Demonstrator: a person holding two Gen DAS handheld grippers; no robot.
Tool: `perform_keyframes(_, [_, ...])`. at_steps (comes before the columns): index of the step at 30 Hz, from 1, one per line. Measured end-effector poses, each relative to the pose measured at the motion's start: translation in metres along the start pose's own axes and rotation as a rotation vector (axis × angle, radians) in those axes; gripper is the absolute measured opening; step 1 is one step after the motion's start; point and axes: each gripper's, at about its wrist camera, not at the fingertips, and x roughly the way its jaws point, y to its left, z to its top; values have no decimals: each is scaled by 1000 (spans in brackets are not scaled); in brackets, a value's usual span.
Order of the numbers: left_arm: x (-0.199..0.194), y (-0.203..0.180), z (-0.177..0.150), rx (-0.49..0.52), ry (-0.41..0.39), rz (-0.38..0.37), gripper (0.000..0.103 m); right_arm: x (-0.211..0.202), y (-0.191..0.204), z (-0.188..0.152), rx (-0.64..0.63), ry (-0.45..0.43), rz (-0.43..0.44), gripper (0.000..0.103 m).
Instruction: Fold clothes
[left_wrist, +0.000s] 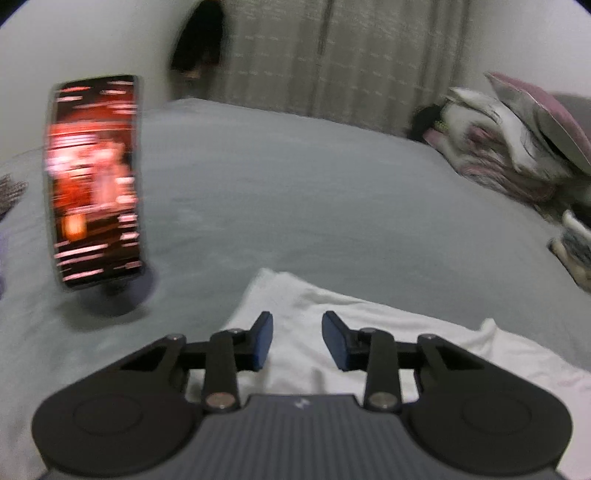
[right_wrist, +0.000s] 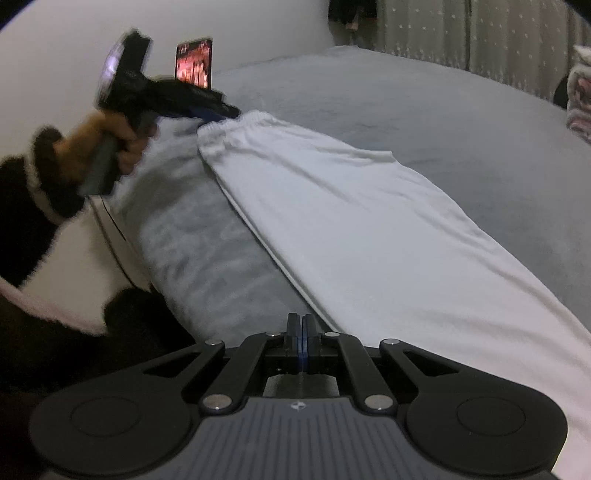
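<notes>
White pants (right_wrist: 351, 221) run near-to-far; left gripper (left_wrist: 297, 339) spread empty over far waistband, right gripper (right_wrist: 303, 334) pressed together beside near edge.

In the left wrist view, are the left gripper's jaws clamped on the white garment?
No. The left gripper has its jaws standing apart, and the white garment lies flat on the bed beneath them, ungripped.

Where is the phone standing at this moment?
In the left wrist view the phone stands upright on the grey bed, at the left, beyond the white garment.
</notes>
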Motion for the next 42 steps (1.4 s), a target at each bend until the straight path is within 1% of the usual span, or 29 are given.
perform_keyframes(2, [17,-2,4,24,14,-25,30,-4,-3,7,31,-30,13,6])
perform_keyframes(4, [29,-1,7,46,-1,-37,30,-3,-5,20,45,-67,9,11])
perform_keyframes(7, [47,4,6,61,2,-32,30,9,-5,43,47,-134,0,14])
perform_keyframes(9, [54,7,2,68,-2,-30,28,28,-1,60,50,-164,7,19])
perform_keyframes(12, [58,8,-5,74,-19,-30,27,66,6,81,64,-177,35,20])
perform_keyframes(14, [59,8,-8,69,-25,-33,27,92,16,90,76,-162,66,20])
perform_keyframes(16, [59,11,-9,54,-29,-44,27,113,34,87,73,-128,109,23])
perform_keyframes(19, [61,20,-9,9,-29,-78,27,111,64,67,38,-195,103,24])
perform_keyframes(21, [63,27,-8,-21,-29,-101,27,104,68,60,76,-211,133,24])
perform_keyframes(23, [64,33,-8,-48,-30,-123,27,97,62,58,123,-215,162,24])
perform_keyframes(25, [65,37,-7,-64,-30,-134,27,88,53,58,150,-222,146,24])
perform_keyframes(28, [64,40,-7,-65,-30,-134,27,76,30,57,246,-257,90,24])
perform_keyframes(29, [64,40,-8,-64,-30,-133,27,75,24,56,270,-257,65,24])
perform_keyframes(31, [64,38,-8,-51,-30,-124,28,77,14,50,300,-231,23,25])
perform_keyframes(32, [63,35,-8,-42,-30,-122,29,78,13,44,312,-218,31,25])
perform_keyframes(35, [59,31,-7,-25,-33,-128,37,62,13,26,328,-219,89,25])
perform_keyframes(36, [56,30,-7,-19,-35,-131,42,56,14,20,328,-215,103,25])
perform_keyframes(37, [54,27,-7,-10,-38,-130,47,47,12,13,327,-219,98,25])
perform_keyframes(38, [52,24,-7,1,-39,-124,49,39,9,7,327,-224,84,25])
perform_keyframes(40, [47,14,-6,16,-43,-97,61,22,1,-5,338,-241,45,25])
perform_keyframes(41, [44,7,-5,15,-49,-84,66,14,-5,-11,349,-251,20,26])
perform_keyframes(42, [41,1,-5,11,-54,-73,76,5,-12,-18,364,-262,-10,28])
